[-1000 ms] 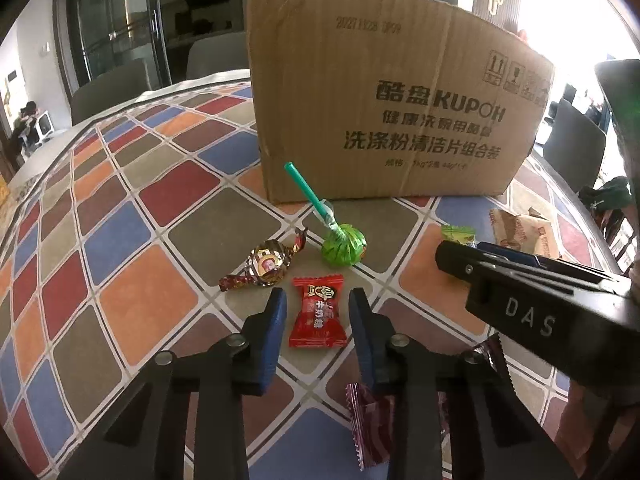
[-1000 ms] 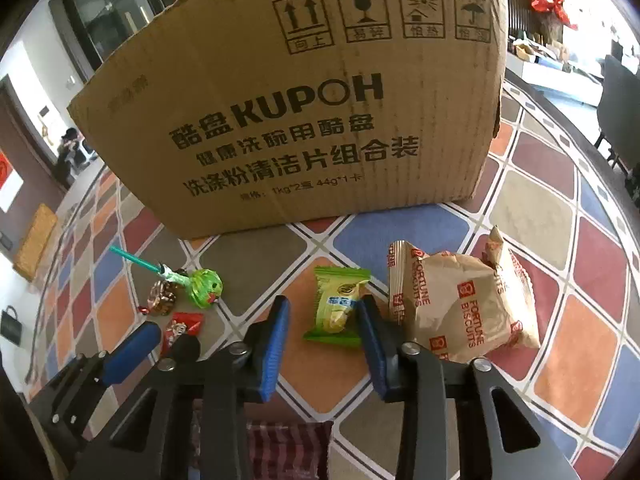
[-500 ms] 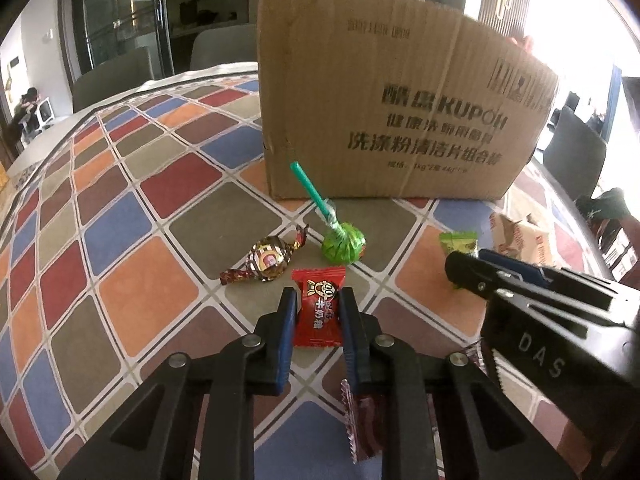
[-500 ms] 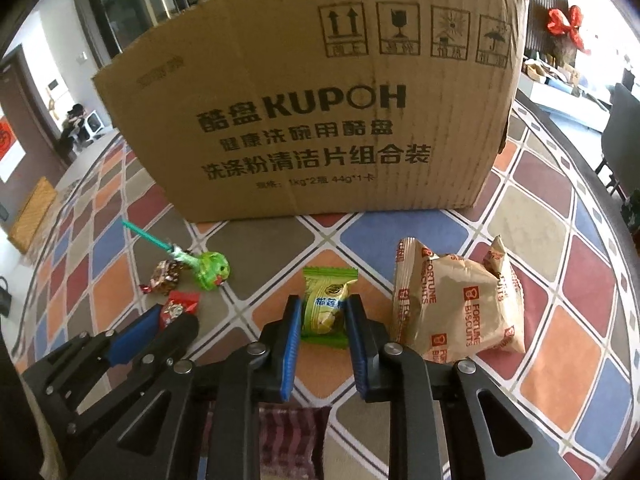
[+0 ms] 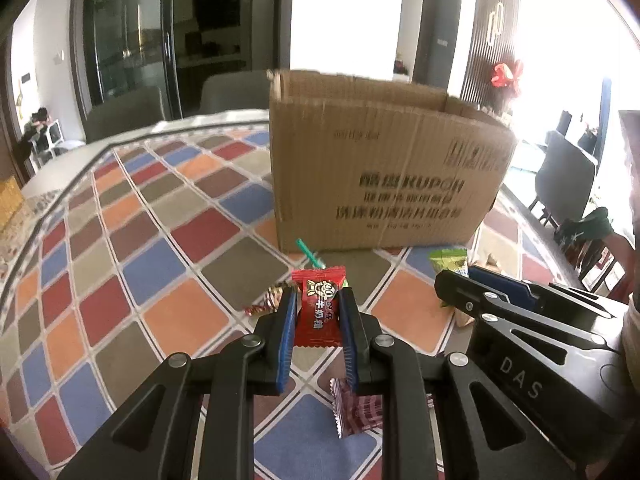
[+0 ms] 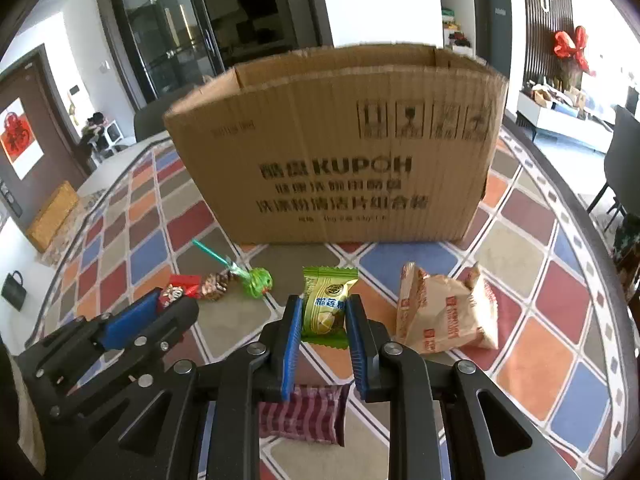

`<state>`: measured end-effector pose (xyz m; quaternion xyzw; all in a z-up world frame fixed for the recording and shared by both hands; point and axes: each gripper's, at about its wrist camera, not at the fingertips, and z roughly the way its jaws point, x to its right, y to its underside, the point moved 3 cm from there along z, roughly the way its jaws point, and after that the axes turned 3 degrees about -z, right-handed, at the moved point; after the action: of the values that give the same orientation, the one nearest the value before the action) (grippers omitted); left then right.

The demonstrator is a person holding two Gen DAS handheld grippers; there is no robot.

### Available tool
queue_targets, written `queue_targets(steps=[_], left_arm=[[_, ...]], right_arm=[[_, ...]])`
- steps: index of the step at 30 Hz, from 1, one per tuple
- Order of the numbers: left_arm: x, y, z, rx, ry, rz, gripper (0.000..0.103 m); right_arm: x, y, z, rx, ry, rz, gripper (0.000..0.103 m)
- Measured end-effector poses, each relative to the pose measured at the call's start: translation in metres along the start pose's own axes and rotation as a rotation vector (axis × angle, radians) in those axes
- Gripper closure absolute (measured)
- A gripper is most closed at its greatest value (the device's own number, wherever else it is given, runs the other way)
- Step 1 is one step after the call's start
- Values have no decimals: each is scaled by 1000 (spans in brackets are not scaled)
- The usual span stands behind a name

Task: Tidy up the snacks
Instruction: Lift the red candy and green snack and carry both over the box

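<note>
My left gripper (image 5: 318, 300) is shut on a red candy (image 5: 319, 310) and holds it above the table; it also shows in the right wrist view (image 6: 176, 290). My right gripper (image 6: 322, 308) is shut on a green candy (image 6: 325, 306), lifted off the table. An open cardboard box (image 6: 340, 152) stands upright just behind, also in the left wrist view (image 5: 380, 168). A green lollipop (image 6: 256, 280) and a brown-gold candy (image 6: 214, 284) lie on the table in front of the box.
A tan biscuit bag (image 6: 444, 314) lies right of my right gripper. A dark red striped packet (image 6: 304, 412) lies under the grippers, also in the left wrist view (image 5: 360, 410). The chequered tablecloth (image 5: 140, 264) covers a round table; chairs stand around it.
Both grippers closed on their candies and lifted them off the table. The box top has come into view as both cameras rose.
</note>
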<state>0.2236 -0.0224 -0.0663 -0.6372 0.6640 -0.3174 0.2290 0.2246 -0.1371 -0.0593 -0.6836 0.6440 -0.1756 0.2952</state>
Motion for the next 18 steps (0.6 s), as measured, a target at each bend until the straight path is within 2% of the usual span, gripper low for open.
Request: queue_targets(steps=[18], left_arm=[[27,-56,-52,192,22,86,81]], right_arm=[[4,-49,-60,192,29,-18,79]])
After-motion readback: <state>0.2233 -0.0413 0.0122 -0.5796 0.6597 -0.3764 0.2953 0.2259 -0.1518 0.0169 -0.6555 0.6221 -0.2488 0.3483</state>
